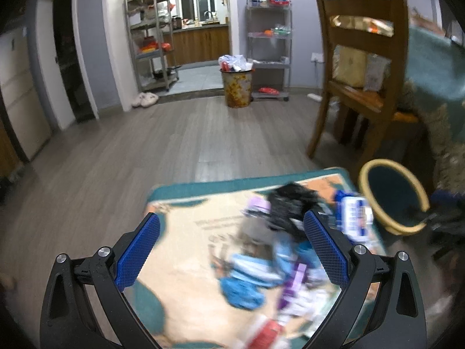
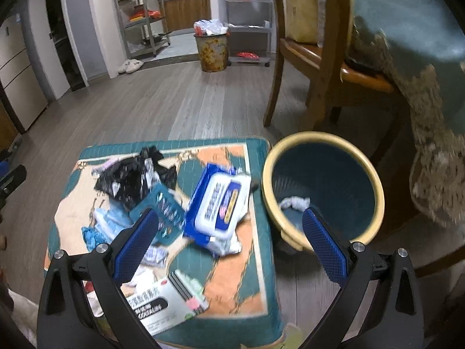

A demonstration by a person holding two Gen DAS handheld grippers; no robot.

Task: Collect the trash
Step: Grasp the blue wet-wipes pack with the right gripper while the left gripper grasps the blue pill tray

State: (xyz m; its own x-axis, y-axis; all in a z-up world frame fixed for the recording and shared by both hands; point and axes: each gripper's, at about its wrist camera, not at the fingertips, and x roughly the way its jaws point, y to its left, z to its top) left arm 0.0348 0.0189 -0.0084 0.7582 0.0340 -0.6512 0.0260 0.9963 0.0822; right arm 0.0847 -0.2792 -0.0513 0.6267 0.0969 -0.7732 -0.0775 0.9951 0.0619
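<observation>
Both grippers, left [image 1: 232, 250] and right [image 2: 231, 245], hang wide apart and empty above the mat [image 2: 261, 203]. Trash lies piled there: a wipes pack [image 2: 218, 206] near the right edge, a black bag [image 2: 130, 177] farther back. Beside that edge stands the bin [image 2: 322, 189], with bare floor [image 2: 174, 101] beyond.

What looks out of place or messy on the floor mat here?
Trash lies scattered over the mat: a crumpled black bag, a wet-wipes pack, blue wrappers. The bin beside it holds only one white wad.
</observation>
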